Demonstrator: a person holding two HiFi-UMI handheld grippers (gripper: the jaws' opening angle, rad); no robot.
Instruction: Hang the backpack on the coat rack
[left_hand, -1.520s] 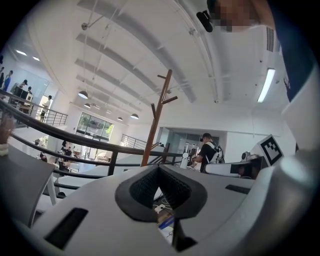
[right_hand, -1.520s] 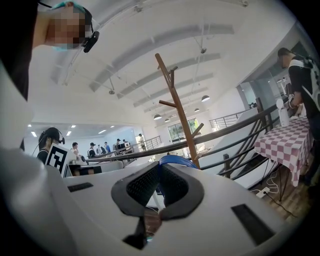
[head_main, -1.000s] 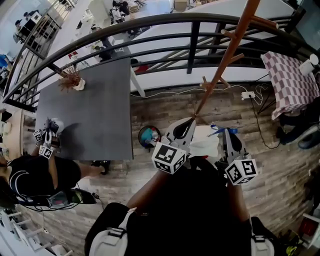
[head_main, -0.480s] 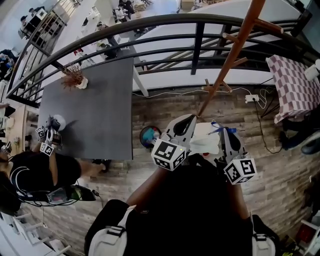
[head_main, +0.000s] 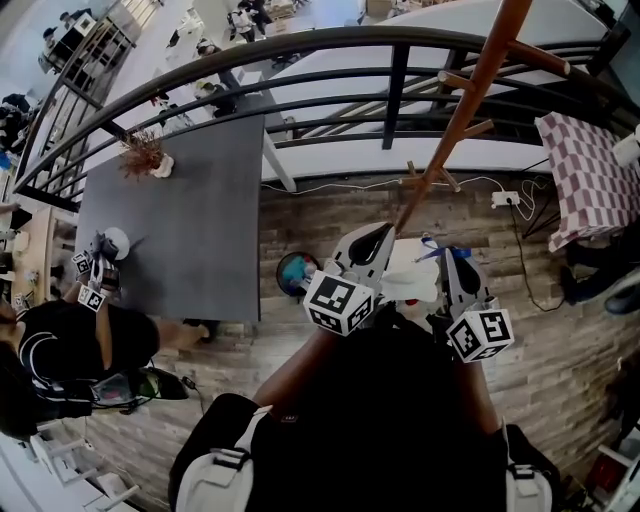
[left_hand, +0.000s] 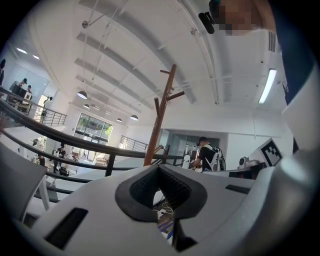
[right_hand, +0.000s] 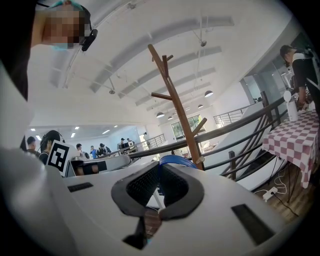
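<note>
The brown wooden coat rack (head_main: 455, 110) rises from the plank floor just ahead of me, and its pegs branch off high up (right_hand: 172, 95) (left_hand: 161, 112). A white backpack (head_main: 412, 283) with a blue top loop (head_main: 430, 250) hangs between my two grippers, close to my chest. My right gripper (head_main: 447, 256) (right_hand: 160, 167) is shut, with the blue loop (right_hand: 175, 161) arching out right at its closed pads. My left gripper (head_main: 378, 234) (left_hand: 159, 170) is shut too. I see nothing between its pads, only a blue scrap (left_hand: 167, 227) below them.
A curved black railing (head_main: 390, 75) runs behind the rack. At the left stands a grey table (head_main: 180, 220) with a seated person (head_main: 70, 345) at it. A checked tablecloth (head_main: 585, 170) lies at the right. A power strip and cable (head_main: 503, 197) sit on the floor.
Both grippers and the backpack have stayed almost in place in front of the rack's base. Only the head view has shifted slightly.
</note>
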